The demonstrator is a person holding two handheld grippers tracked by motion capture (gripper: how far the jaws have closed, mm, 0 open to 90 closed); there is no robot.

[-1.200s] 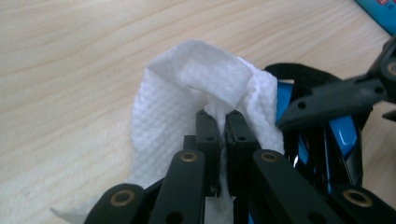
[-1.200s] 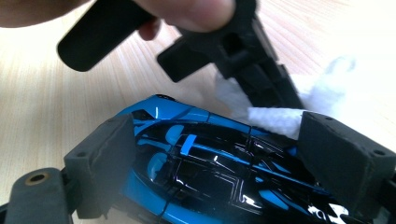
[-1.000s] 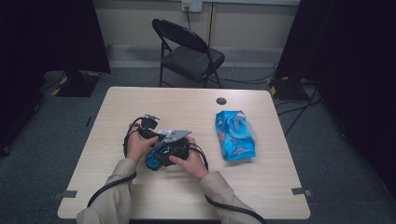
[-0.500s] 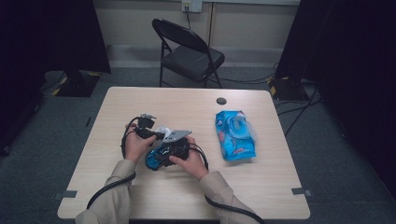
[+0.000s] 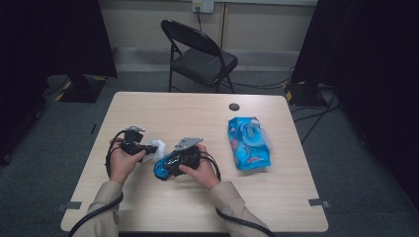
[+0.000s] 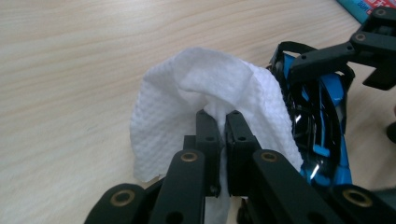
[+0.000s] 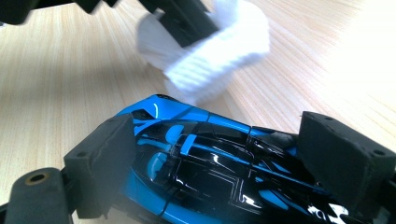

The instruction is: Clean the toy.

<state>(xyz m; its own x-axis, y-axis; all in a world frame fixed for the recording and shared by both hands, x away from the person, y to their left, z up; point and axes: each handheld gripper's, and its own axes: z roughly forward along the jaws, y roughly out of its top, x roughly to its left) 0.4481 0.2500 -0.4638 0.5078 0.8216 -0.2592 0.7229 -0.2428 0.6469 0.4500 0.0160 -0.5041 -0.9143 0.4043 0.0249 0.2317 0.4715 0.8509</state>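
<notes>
Toy car (image 7: 205, 163): glossy moulded plastic, bright blue with black panels, low and streamlined. It sits clamped across its width between the wide-set jaws of the right gripper (image 7: 229, 163), whose matte black foam pads press on both flanks. In the high view the car (image 5: 170, 163) lies left of the table's middle, near the front edge, long axis running diagonally from lower left to upper right.

Wipe (image 6: 205, 107): white, soft, embossed with a fine dimpled pattern, folded into a rounded hood. The left gripper (image 6: 223, 126) has its jaws pinched tight on a fold of it, and the wipe hangs just beside the car's end; whether they touch cannot be told.

Table (image 5: 163, 113): pale wood-grain laminate, rounded corners. Bare surface lies open to the left and behind the grippers.

Wipes packet (image 5: 249, 143): crinkled blue film, flap raised, well apart to the right.
</notes>
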